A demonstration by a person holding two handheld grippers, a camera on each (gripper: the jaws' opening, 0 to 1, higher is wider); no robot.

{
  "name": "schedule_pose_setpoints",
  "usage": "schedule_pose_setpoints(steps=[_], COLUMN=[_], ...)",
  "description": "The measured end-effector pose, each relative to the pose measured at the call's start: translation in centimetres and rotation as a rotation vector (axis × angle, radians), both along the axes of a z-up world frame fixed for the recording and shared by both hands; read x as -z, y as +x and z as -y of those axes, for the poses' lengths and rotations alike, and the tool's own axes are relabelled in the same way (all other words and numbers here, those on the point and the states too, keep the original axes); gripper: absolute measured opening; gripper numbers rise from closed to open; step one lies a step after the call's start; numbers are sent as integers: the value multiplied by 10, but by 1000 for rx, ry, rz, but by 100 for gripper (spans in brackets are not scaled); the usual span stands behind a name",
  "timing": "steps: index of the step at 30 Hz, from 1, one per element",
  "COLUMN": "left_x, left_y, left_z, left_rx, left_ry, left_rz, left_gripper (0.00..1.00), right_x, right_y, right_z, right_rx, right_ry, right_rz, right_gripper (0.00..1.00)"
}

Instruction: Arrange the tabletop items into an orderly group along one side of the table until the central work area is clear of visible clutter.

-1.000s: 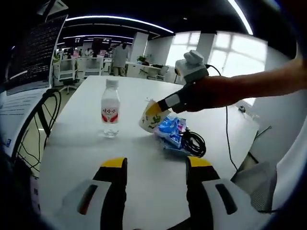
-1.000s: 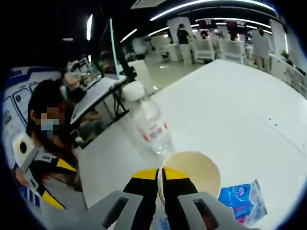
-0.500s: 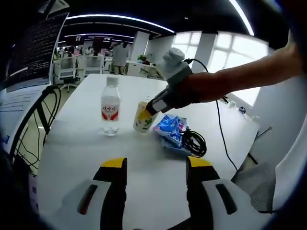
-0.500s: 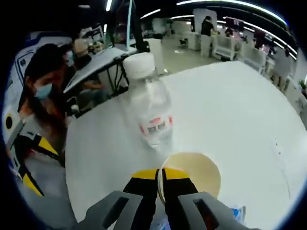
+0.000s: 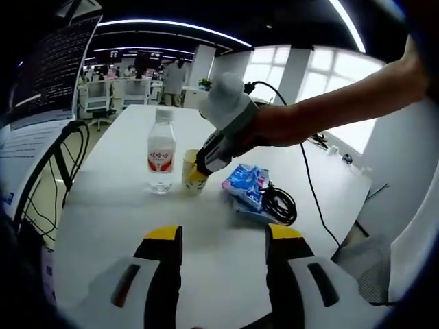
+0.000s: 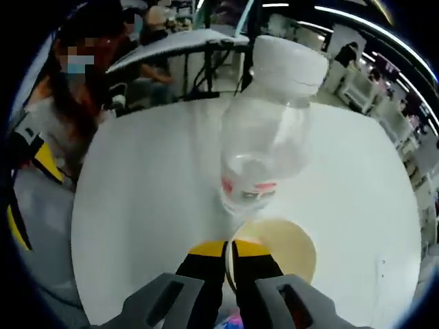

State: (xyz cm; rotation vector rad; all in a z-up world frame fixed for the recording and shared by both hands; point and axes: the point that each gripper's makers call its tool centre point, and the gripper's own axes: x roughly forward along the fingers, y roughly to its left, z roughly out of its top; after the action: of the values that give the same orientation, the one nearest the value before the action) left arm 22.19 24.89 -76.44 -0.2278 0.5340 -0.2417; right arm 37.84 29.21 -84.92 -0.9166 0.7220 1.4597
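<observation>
Right now the right gripper (image 6: 230,257) is pinching the rim of a paper cup (image 6: 278,248) between its closed jaws, one jaw inside the rim and one outside. Seen from the left gripper view, that same right gripper (image 5: 199,170) is reaching in from the right and holding the paper cup (image 5: 190,171) upright, low against the white table (image 5: 110,205), just beside a clear water bottle (image 5: 162,152) with a red label. The right gripper view is showing the water bottle (image 6: 269,140) up close, standing just beyond the cup, and it is looking down into the cup's open mouth; whether the two are touching cannot be told. Only the left gripper view is taking in a blue packet (image 5: 245,185) and a coiled black cable (image 5: 278,204) lying together near the cup, on the side away from the bottle. The left gripper (image 5: 223,241) is hovering over bare table with its jaws standing apart, holding nothing.
</observation>
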Motion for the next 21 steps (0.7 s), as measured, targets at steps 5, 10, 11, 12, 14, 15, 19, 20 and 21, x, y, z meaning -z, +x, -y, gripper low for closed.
schedule_pose_setpoints(steps=[5, 10, 11, 12, 14, 15, 19, 20, 21], left_x=[0, 4, 4, 4, 4, 3, 2, 3, 2], left_y=[-2, -2, -2, -2, -2, -2, -2, -2, -2], left_z=[-4, -6, -6, -6, -6, -6, -7, -8, -8], left_rx=[-12, -17, -19, -19, -21, -24, -33, -34, -35], left_ry=[-9, -11, -13, -13, -12, -14, -20, -20, -20], left_rz=[5, 1, 1, 0, 0, 2, 3, 4, 4], left_gripper=[46, 46, 46, 46, 46, 46, 46, 46, 46], right_x=[2, 5, 5, 5, 4, 3, 4, 4, 5], right_y=[3, 6, 7, 8, 9, 10, 17, 18, 20], right_z=[-1, -3, -3, -3, -2, -1, -2, -2, -2], right_rx=[4, -12, -11, -9, -9, -9, 17, 23, 30], right_ry=[-6, -12, -11, -11, -16, -16, -15, -15, -16], right_rz=[14, 37, 37, 40, 46, 48, 71, 71, 73], right_gripper=[0, 0, 0, 0, 0, 0, 2, 4, 6])
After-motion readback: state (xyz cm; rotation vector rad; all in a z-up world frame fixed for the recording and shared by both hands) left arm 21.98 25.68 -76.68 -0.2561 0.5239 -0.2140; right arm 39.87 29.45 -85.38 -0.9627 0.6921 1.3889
